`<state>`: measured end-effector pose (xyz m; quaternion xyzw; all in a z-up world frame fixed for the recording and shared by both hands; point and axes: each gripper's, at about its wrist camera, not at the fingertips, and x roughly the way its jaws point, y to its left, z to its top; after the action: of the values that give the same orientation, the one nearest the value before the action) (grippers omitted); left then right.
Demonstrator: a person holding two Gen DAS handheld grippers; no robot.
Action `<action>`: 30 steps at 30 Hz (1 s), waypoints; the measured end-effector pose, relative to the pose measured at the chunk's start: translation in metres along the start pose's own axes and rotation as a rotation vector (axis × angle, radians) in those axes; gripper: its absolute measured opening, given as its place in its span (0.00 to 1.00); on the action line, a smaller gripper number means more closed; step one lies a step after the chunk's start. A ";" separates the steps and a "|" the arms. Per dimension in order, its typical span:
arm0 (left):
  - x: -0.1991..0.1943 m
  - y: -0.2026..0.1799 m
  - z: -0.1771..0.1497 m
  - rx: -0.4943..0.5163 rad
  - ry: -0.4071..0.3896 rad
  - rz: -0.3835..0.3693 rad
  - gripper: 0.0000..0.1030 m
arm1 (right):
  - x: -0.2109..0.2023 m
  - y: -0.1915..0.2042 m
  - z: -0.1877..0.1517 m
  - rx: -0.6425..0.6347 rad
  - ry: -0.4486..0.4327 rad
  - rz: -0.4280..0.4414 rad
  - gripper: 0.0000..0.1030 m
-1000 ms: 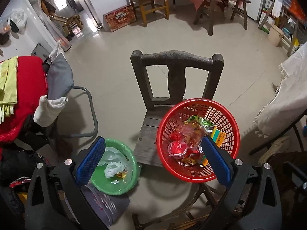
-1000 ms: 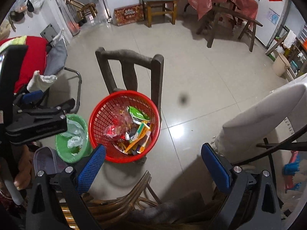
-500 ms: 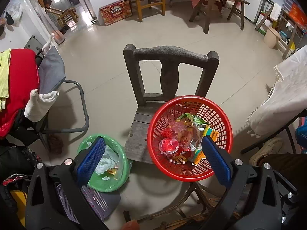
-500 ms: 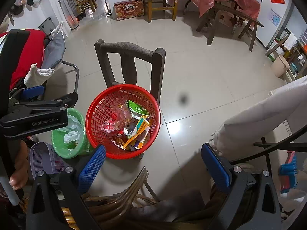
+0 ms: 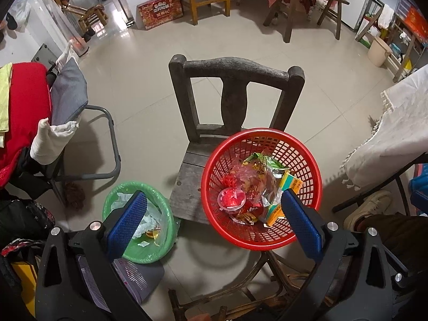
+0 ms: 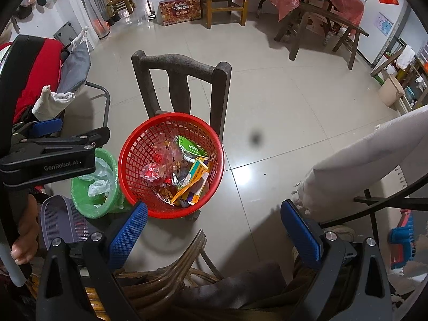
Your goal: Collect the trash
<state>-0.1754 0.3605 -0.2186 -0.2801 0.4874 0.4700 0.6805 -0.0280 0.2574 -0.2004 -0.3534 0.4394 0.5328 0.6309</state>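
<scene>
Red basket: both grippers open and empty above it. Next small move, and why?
Probably lower the left gripper toward the clear cup on top of the wrappers in the red basket: the cup lies exposed between the open fingers, and the green bin stands alongside.

A basket (image 5: 307,160) of wrappers (image 5: 254,184) sits on the chair (image 5: 187,184) seat, toward its right front. A lined bin (image 5: 163,243) stands on the floor (image 5: 139,85) left of the chair.

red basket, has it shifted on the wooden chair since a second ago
No. The red basket sits at the same front right corner of the dark wooden chair; only the left gripper camera has pulled back.
</scene>
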 end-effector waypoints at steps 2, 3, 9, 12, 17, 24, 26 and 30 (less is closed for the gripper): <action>0.000 -0.001 0.000 0.008 -0.001 0.003 0.94 | 0.000 0.000 0.000 0.000 0.001 0.000 0.95; 0.000 -0.002 0.000 0.010 -0.001 0.003 0.94 | 0.000 0.000 0.000 0.001 0.002 -0.001 0.95; -0.001 -0.005 -0.001 0.030 -0.014 0.019 0.94 | 0.000 0.000 -0.001 0.005 -0.001 0.004 0.95; -0.002 -0.007 -0.002 0.039 -0.017 0.021 0.94 | 0.000 0.000 -0.001 0.007 -0.002 0.006 0.95; -0.002 -0.008 -0.002 0.044 -0.012 0.022 0.94 | 0.000 -0.001 -0.001 0.013 0.000 0.009 0.95; 0.000 -0.008 -0.002 0.045 -0.004 0.016 0.94 | 0.000 -0.002 -0.002 0.014 -0.002 0.013 0.95; 0.000 -0.008 -0.002 0.045 -0.003 0.015 0.94 | 0.001 -0.002 -0.002 0.015 -0.001 0.014 0.95; 0.000 -0.009 -0.002 0.050 -0.001 0.013 0.94 | 0.001 -0.002 -0.003 0.018 -0.001 0.018 0.95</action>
<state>-0.1683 0.3554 -0.2198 -0.2595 0.5006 0.4623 0.6844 -0.0265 0.2550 -0.2025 -0.3434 0.4471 0.5347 0.6295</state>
